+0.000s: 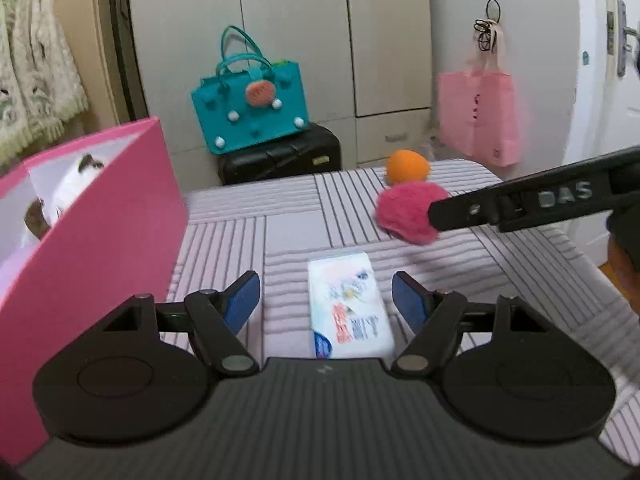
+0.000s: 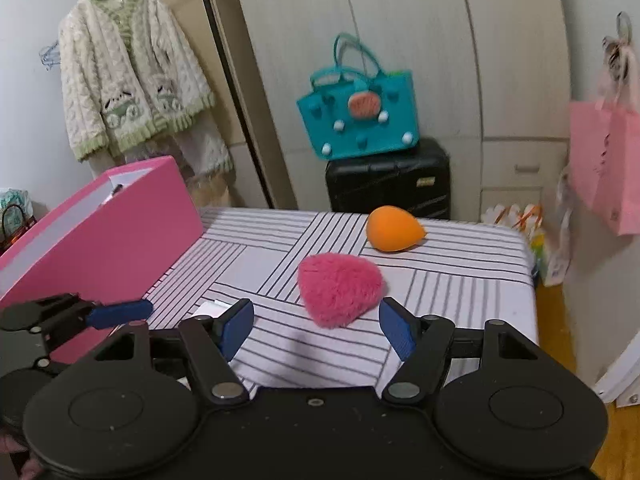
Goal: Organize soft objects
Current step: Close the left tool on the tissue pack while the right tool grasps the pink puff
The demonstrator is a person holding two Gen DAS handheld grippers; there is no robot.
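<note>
Hovering w/ jaws apart & empty, left gripper (image 1: 326,294) is straddling the tissue pack (image 1: 350,306) near the pink box (image 1: 100,224), right gripper (image 2: 316,322) is framing the fluffy pink puff (image 2: 340,288)—both probably light, squashy; pinch mid-body.

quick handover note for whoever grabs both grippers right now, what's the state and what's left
Left gripper: open, empty, the tissue pack lies between its fingers, not pinched.
Right gripper: open, empty, just short of the pink puff.
On the striped table: tissue pack nearest, pink puff mid-table, orange sponge behind it, apart from it.
Pink box on the table's left side, open; a white plush is already inside.
Done: the plush is in the box.
Left, probably: pack, puff and sponge into the box.
</note>
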